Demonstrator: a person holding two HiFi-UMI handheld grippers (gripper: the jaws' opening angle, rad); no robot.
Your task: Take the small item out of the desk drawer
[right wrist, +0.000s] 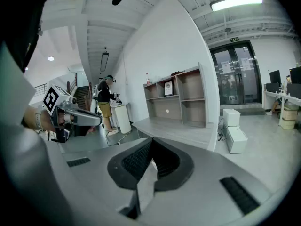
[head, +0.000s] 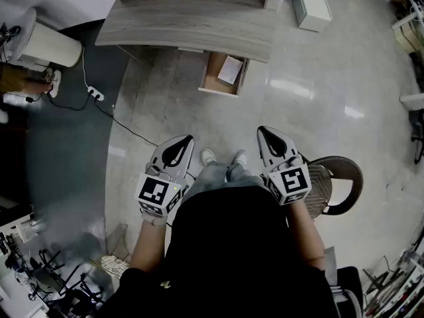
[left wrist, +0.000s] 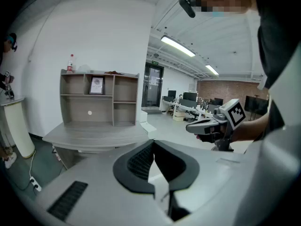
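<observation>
The grey wooden desk (head: 192, 25) stands across the floor ahead of me. Its drawer (head: 213, 79) is pulled out below the desk's front edge, and a small white flat item (head: 230, 69) lies inside it. Both grippers are held close to my body, far short of the drawer. My left gripper (head: 180, 148) is shut with nothing between its jaws, which meet in its own view (left wrist: 153, 145). Empty as well, the right gripper (head: 270, 140) has its jaws shut together (right wrist: 150, 142). A shelf unit (left wrist: 99, 98) sits on the desk.
A round brown chair (head: 338, 184) is just to my right. A white cabinet (head: 311, 5) stands right of the desk. A power strip (head: 96, 93) with a cable lies on the floor at left, near a white cylinder (head: 46, 45) and a standing person (right wrist: 106, 102).
</observation>
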